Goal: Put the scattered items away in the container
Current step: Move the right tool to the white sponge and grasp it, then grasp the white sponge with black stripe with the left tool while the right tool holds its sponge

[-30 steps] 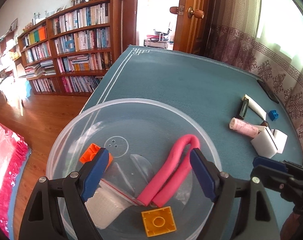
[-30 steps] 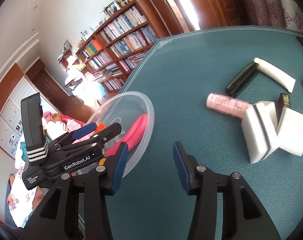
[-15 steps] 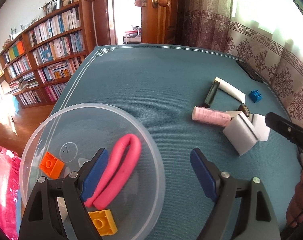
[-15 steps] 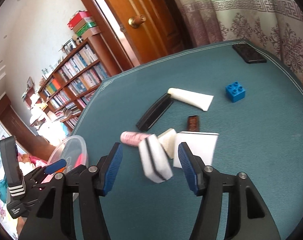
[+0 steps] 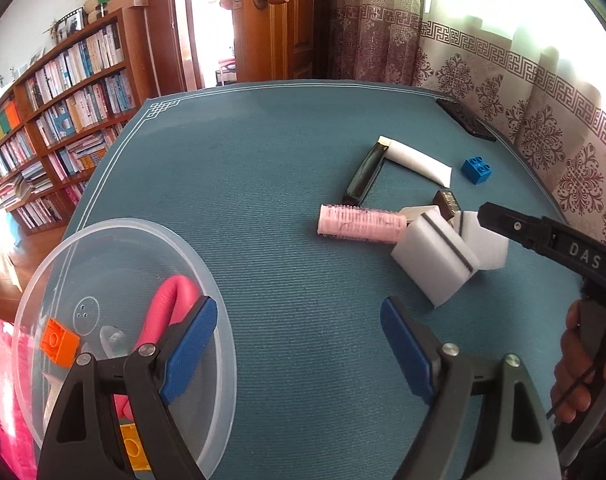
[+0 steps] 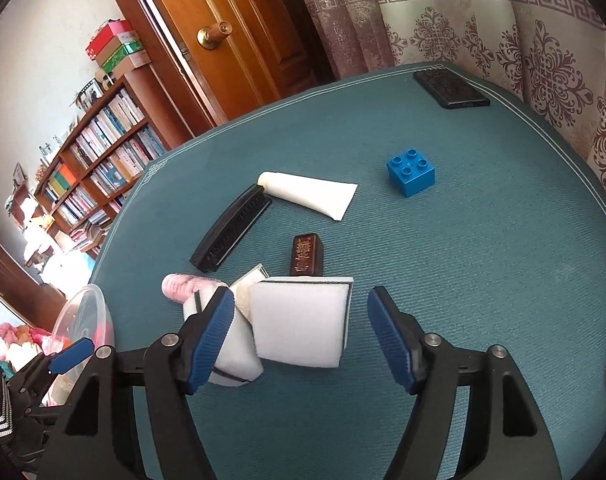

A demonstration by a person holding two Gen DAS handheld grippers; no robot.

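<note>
Blue-padded right gripper hovers wide apart — straddling white sponge.

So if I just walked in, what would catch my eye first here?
Probably the two white sponges piled mid-table with a pink hair roller, the open right gripper poised around them. Next, the clear plastic bowl at the table's left edge, holding a bent pink tube and an orange brick.

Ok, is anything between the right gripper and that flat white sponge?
Nothing visible. The right gripper is open with the flat white sponge right at its fingers. A second sponge leans against its left side.
</note>
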